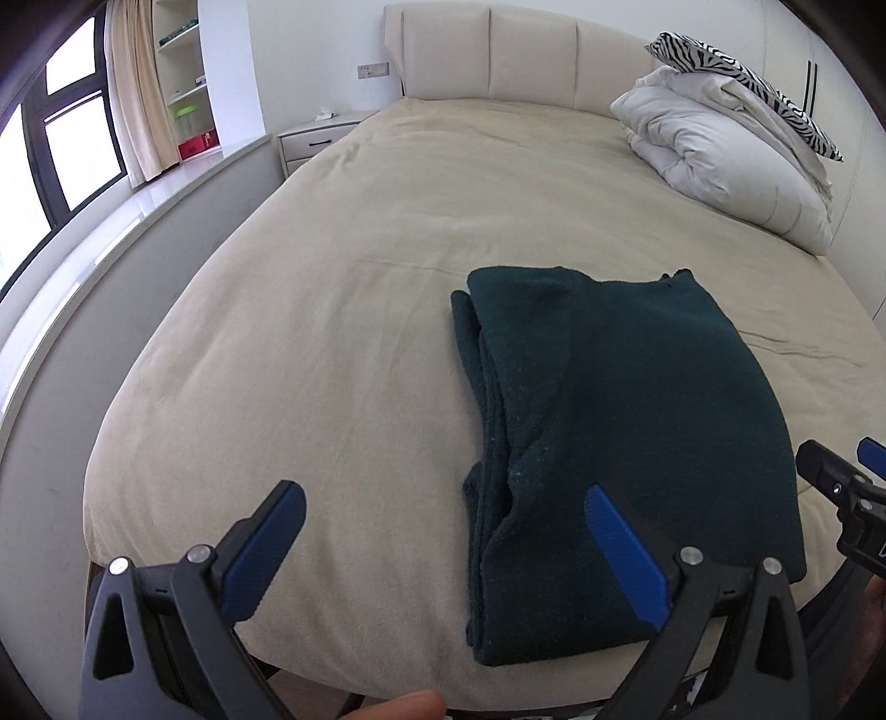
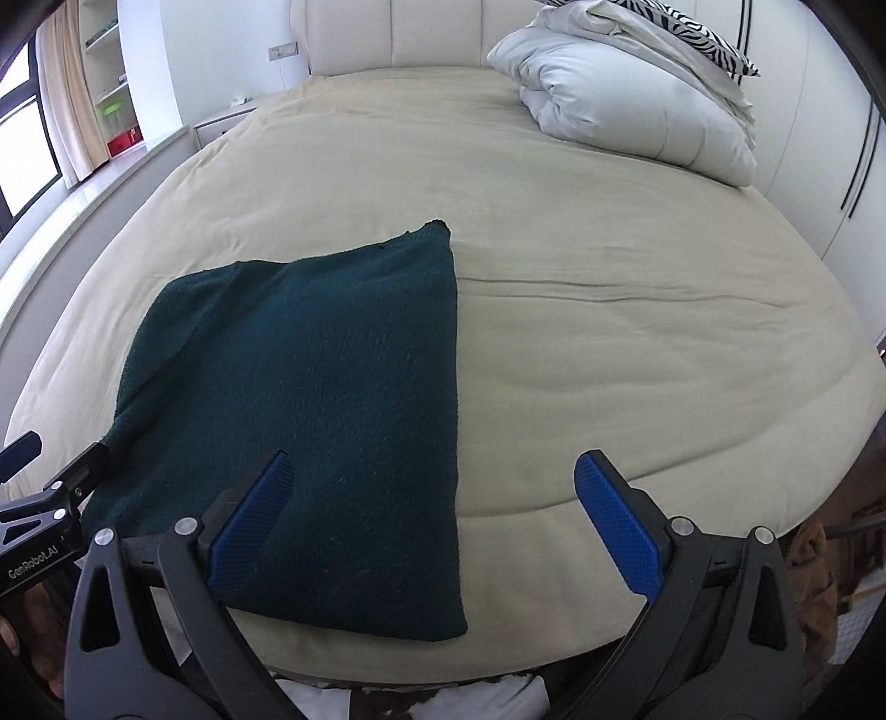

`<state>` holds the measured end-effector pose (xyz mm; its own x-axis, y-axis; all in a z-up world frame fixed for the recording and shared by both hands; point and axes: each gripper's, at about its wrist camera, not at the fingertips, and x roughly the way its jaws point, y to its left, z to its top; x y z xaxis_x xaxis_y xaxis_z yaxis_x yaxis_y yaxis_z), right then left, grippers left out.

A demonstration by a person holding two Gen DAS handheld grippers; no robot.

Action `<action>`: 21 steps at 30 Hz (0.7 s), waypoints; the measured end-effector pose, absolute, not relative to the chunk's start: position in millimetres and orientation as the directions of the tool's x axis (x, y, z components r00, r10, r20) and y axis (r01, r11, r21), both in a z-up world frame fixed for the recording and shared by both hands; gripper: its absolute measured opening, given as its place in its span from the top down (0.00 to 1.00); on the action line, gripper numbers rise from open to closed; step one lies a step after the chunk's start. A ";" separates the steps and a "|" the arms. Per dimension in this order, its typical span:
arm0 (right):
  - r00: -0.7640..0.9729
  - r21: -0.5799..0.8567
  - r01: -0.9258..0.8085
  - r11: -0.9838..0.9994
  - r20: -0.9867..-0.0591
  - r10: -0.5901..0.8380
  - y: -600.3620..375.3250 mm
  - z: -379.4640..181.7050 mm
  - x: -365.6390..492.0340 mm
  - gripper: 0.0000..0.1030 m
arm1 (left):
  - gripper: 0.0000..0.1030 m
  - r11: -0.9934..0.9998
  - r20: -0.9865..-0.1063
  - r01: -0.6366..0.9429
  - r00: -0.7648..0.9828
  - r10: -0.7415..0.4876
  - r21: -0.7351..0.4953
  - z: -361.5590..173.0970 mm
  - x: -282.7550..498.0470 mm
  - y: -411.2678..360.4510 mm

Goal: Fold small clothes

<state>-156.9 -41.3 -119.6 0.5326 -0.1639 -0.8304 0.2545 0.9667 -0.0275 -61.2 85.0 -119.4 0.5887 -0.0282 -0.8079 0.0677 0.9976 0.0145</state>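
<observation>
Across the whole of both views stretches a wide bed (image 1: pixel 343 310) under a beige cover, its padded cream headboard (image 1: pixel 498 50) at the far end; a bundled white duvet (image 1: pixel 725 160) sits at the far right corner near the headboard, with a zebra-striped pillow (image 1: pixel 720 61) lying on top of it; a pale nightstand (image 1: pixel 315 138) stands beside the bed on the left, near a window (image 1: pixel 50 160) with a cream curtain (image 1: pixel 135 88). On the near part of the bed lies the dark green garment (image 2: pixel 310 399), folded into a long rectangle with its stacked folded edges showing along its left side in the left wrist view; its near end reaches close to the bed's edge. The left gripper (image 1: pixel 443 548) hangs over the near edge with its blue-padded fingers spread wide and nothing between them; its right finger shows in front of the garment's near left part, and whether it touches the cloth cannot be told. The right gripper (image 2: pixel 432 520) is likewise spread wide and empty; its left finger shows in front of the garment's near end, its right finger over bare cover; a fingertip (image 1: pixel 410 706) shows at the bottom of the left wrist view.
</observation>
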 end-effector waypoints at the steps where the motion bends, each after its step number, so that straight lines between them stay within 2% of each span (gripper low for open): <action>1: 0.531 -0.024 0.254 0.967 -0.832 -0.160 -41.0 -121.2 -156.0 0.00 | 0.00 0.998 -0.809 0.067 0.587 -0.027 0.015 -119.8 -60.8 85.0; 21: 0.542 0.000 0.253 0.967 -0.829 -0.142 -33.1 -114.7 -158.9 0.00 | 0.00 0.998 -0.811 0.056 0.585 -0.015 0.022 -121.0 -61.2 86.1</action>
